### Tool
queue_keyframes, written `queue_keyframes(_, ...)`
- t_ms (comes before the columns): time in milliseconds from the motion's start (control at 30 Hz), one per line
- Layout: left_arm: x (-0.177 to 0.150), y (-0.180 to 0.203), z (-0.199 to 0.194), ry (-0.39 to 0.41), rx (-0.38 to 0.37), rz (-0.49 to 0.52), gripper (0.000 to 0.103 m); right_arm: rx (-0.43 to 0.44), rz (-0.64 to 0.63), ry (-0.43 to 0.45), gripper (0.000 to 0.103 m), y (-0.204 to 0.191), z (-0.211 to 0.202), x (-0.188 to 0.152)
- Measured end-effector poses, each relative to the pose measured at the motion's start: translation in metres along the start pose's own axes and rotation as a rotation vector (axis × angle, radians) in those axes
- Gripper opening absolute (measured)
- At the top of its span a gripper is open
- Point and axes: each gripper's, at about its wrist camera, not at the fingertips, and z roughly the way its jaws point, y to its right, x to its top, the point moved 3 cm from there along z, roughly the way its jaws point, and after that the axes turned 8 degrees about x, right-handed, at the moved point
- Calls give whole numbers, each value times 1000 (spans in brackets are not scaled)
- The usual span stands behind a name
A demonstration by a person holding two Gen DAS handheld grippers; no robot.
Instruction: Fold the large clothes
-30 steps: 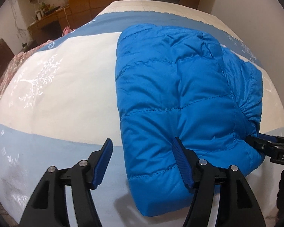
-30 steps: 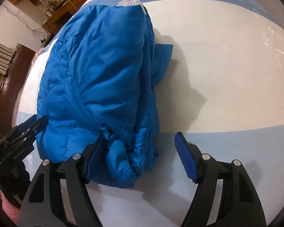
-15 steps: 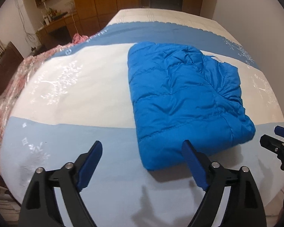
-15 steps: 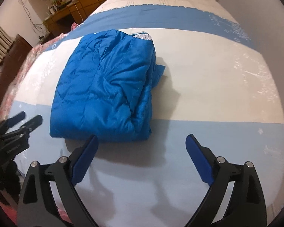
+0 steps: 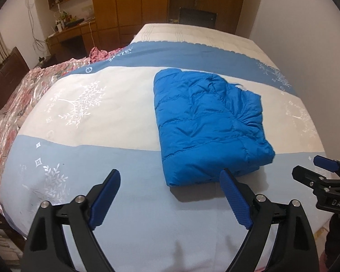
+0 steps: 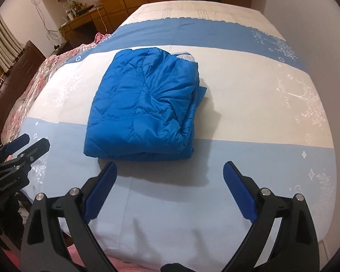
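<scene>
The blue puffer jacket (image 5: 206, 122) lies folded into a compact, slightly lumpy block on the bed (image 5: 124, 204), straddling the white and pale-blue bands of the cover. A second ago my fingers were down at its near edge; now I have both pulled up and back. My left gripper (image 5: 170, 195) is opening, nothing between its fingers; my right gripper (image 6: 170, 185) stands wide and empty. I judge the fold finished. No containers visible here.

A blue-and-white bedspread (image 5: 83, 113) covers the bed, beside a floral quilt (image 5: 13, 104) and wooden cabinets (image 5: 129, 4).
</scene>
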Motion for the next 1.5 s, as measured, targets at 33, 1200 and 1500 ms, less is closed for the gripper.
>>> queue_keyframes(33,-1,0,-2,1,-3,-3,90,-4,0,0,94,-1,-2,-1)
queue_keyframes(1200,-14,0,-22,10,3,9,90,-13,-8,3,94,-8,-15,-12)
queue_keyframes(1500,-15,-1,-23,14,6,5,90,-12,-11,1,94,-9,-14,-12)
